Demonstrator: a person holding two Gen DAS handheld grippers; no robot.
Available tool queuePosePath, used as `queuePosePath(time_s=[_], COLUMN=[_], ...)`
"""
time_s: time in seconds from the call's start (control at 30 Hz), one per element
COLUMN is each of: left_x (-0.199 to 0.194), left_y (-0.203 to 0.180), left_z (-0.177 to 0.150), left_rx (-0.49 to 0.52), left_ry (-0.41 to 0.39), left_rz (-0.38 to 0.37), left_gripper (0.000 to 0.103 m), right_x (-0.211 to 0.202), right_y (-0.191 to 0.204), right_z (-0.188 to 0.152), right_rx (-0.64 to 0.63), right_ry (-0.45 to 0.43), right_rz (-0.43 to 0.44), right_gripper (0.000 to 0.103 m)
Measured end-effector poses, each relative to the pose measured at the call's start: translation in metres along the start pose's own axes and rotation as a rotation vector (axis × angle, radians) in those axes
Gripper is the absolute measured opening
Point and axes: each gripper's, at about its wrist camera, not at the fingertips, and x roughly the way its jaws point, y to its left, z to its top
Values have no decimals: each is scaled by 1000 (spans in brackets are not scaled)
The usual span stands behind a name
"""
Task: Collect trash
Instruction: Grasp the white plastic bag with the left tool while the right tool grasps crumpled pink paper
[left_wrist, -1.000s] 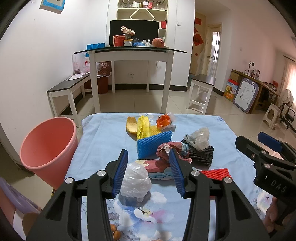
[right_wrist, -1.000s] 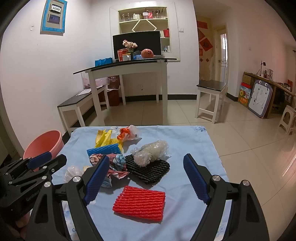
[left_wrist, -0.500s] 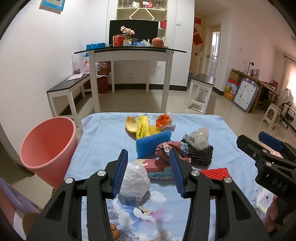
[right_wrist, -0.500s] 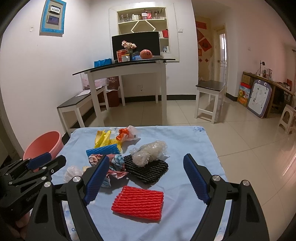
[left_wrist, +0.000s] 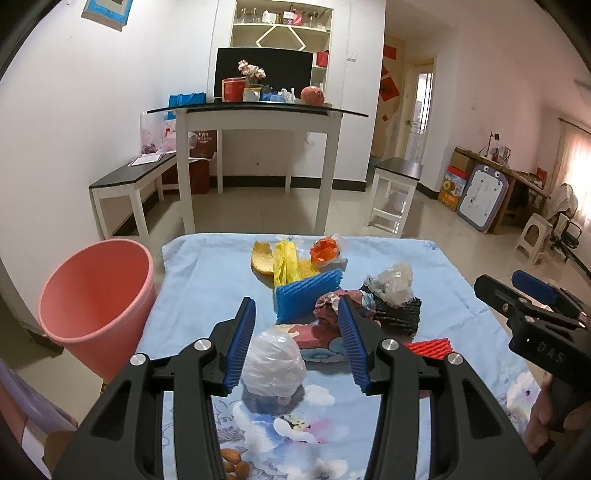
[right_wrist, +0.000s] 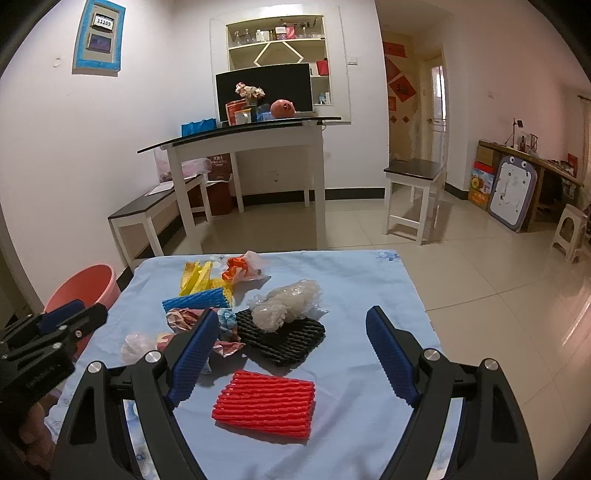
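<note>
A crumpled white plastic bag lies on the blue floral tablecloth between the blue pads of my left gripper, which is open. The bag sits against the left pad, with a gap to the right one. My right gripper is open wide above a red foam net, touching nothing. Further back lie a blue foam net, crumpled coloured paper, a black foam net with clear plastic on it, yellow plastic and an orange wrapper.
A pink bin stands on the floor off the table's left edge. Almonds lie on the cloth under my left gripper. Across the tiled floor stand a tall white table, a low bench and a stool.
</note>
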Motion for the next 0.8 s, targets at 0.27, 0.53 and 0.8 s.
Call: queuePosePath(time_s=[0.27, 0.53, 0.8], left_x=[-2, -10, -2], left_y=[27, 60, 58], left_z=[-5, -17, -32], left_rx=[-62, -94, -69], left_ry=[20, 21, 95], left_rz=[-15, 27, -27], left_gripper=[47, 47, 47], right_x=[1, 4, 16], right_y=[-6, -7, -6], right_z=[-3, -6, -10], right_rx=[15, 18, 21], right_ry=[1, 6, 40], right_rz=[4, 32, 71], right_gripper=[80, 80, 79])
